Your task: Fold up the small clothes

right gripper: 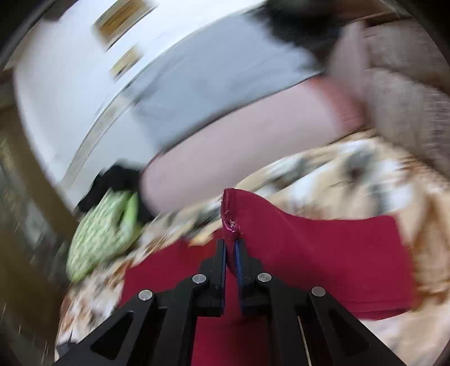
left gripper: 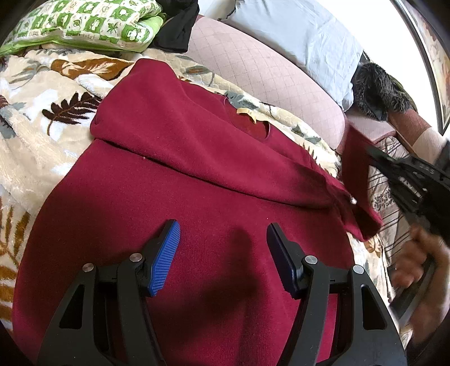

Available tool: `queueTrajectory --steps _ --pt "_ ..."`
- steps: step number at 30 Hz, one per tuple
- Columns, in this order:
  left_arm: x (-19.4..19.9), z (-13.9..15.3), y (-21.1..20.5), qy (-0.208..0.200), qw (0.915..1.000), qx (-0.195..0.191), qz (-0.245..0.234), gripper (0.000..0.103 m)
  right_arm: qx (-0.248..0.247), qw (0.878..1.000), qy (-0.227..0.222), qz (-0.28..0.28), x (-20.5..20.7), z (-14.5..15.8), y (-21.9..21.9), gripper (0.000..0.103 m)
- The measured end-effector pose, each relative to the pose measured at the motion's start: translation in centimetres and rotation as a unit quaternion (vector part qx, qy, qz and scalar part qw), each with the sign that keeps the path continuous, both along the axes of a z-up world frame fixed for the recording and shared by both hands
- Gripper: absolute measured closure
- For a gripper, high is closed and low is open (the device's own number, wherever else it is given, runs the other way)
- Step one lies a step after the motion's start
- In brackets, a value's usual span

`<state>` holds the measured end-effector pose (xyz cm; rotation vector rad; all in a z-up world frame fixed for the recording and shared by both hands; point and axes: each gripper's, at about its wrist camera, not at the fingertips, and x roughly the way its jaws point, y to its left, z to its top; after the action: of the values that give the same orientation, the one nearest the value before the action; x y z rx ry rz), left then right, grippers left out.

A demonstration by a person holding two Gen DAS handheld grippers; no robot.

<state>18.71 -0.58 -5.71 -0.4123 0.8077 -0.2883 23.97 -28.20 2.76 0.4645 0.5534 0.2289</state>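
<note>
A dark red knit top lies spread on a leaf-patterned blanket, its left sleeve folded across the chest and a neck label showing. My left gripper hovers open over the lower body of the top, nothing between its blue pads. At the right edge of the left wrist view, my right gripper is shut on the cuff of the right sleeve and holds it lifted off the bed. In the blurred right wrist view, that right gripper pinches the red sleeve end, with the sleeve trailing to the right.
A green-and-white patterned pillow and a black garment lie at the bed's far end. Behind the top are a pink checked cushion, a pale blue pillow and a dark furry item. A person's hand grips the right tool.
</note>
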Motion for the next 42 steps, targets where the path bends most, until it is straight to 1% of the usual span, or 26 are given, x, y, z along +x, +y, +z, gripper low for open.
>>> queueTrajectory --steps 2,3,6,7,8,9,11,13,14,15,17,19,20,21,22,25,27,28,29,30,32,33,35,37,40,42 --pt "-0.1 0.1 0.0 -0.002 1.0000 -0.001 -0.001 0.039 -0.009 0.998 0.013 0.060 1.2 -1.5 3.7 0.097" --pt "-0.2 0.2 0.1 -0.002 1.0000 -0.003 -0.001 0.039 -0.027 0.997 0.021 0.072 1.5 -2.3 5.1 0.097" --pt "-0.2 0.2 0.2 -0.001 1.0000 -0.008 -0.002 0.039 -0.067 0.993 0.066 0.073 2.8 -5.7 7.1 0.096" --pt "-0.2 0.3 0.2 -0.002 1.0000 -0.006 -0.002 0.039 -0.076 0.990 0.096 0.073 3.1 -6.9 7.4 0.094" --pt "-0.3 0.4 0.1 -0.004 1.0000 -0.002 -0.003 0.039 -0.075 0.988 0.113 0.076 3.1 -7.8 7.1 0.088" --pt "-0.3 0.5 0.0 -0.005 1.0000 0.001 -0.004 0.039 -0.066 0.986 0.128 0.079 3.2 -8.4 6.8 0.086" --pt "-0.5 0.9 -0.3 -0.014 0.9998 0.007 -0.012 0.039 -0.051 0.987 0.132 0.082 2.7 -8.2 6.1 0.083" --pt "-0.5 1.7 -0.8 -0.030 0.9992 0.015 -0.022 0.039 -0.040 0.988 0.129 0.078 1.7 -7.6 5.5 0.071" --pt "-0.5 2.3 -1.0 -0.040 0.9987 0.017 -0.027 0.039 -0.035 0.989 0.128 0.068 0.8 -7.2 5.0 0.058" --pt "-0.5 2.9 -1.2 -0.048 0.9982 0.017 -0.030 0.039 -0.034 0.989 0.128 0.062 0.2 -6.8 4.6 0.051" --pt "0.0 4.5 -1.9 -0.063 0.9971 0.014 -0.041 0.039 -0.050 0.987 0.143 0.057 -0.8 -6.4 4.3 0.049" --pt "1.0 5.5 -2.9 -0.068 0.9958 0.010 -0.061 0.038 -0.097 0.976 0.190 0.045 -1.6 -7.0 4.2 0.049" --pt "2.0 5.6 -3.8 -0.057 0.9947 0.003 -0.085 0.029 -0.109 0.972 0.203 0.042 -1.9 -7.3 4.2 0.049" --pt "3.0 5.3 -4.6 -0.042 0.9935 -0.004 -0.106 0.025 -0.119 0.971 0.204 0.044 -2.3 -7.8 3.8 0.049" --pt "4.2 4.8 -5.4 -0.021 0.9924 -0.012 -0.120 0.025 -0.122 0.972 0.196 0.051 -2.6 -7.9 3.6 0.049" --pt "6.6 3.6 -6.7 0.009 0.9938 -0.014 -0.110 0.025 -0.150 0.972 0.160 0.083 -3.5 -8.5 3.8 0.046" --pt "7.9 3.4 -7.6 0.016 0.9939 -0.022 -0.107 0.025 -0.160 0.970 0.149 0.107 -3.6 -8.8 4.7 0.023" --pt "8.3 3.3 -8.1 0.023 0.9936 -0.024 -0.108 0.025 -0.175 0.966 0.149 0.118 -3.5 -8.9 5.4 0.018" --pt "8.9 3.1 -8.7 0.031 0.9927 -0.028 -0.114 0.025 -0.192 0.961 0.152 0.128 -3.4 -9.0 6.1 0.009" --pt "9.4 2.7 -9.5 0.042 0.9909 -0.017 -0.127 0.025 -0.208 0.956 0.155 0.136 -3.3 -9.2 6.7 0.002" --pt "9.9 2.0 -10.1 0.064 0.9900 0.002 -0.126 0.026 -0.229 0.950 0.165 0.132 -2.9 -9.4 7.2 0.001" --pt "10.2 1.6 -9.8 0.073 0.9900 -0.011 -0.120 0.026 -0.230 0.950 0.168 0.131 -2.8 -9.5 7.1 0.001" --pt "10.4 1.3 -9.3 0.082 0.9888 -0.040 -0.118 0.032 -0.227 0.950 0.170 0.131 -2.6 -9.5 6.7 0.001" --pt "10.6 1.3 -9.2 0.086 0.9885 -0.046 -0.117 0.039 -0.215 0.953 0.167 0.134 -2.7 -9.3 6.2 0.001" --pt "11.4 0.9 -9.9 0.102 0.9897 -0.009 -0.099 0.057 -0.192 0.958 0.162 0.137 -2.8 -8.8 5.2 0.003" --pt "11.7 0.9 -10.4 0.103 0.9904 0.009 -0.091 0.066 -0.186 0.961 0.161 0.126 -3.0 -8.4 4.5 0.010"
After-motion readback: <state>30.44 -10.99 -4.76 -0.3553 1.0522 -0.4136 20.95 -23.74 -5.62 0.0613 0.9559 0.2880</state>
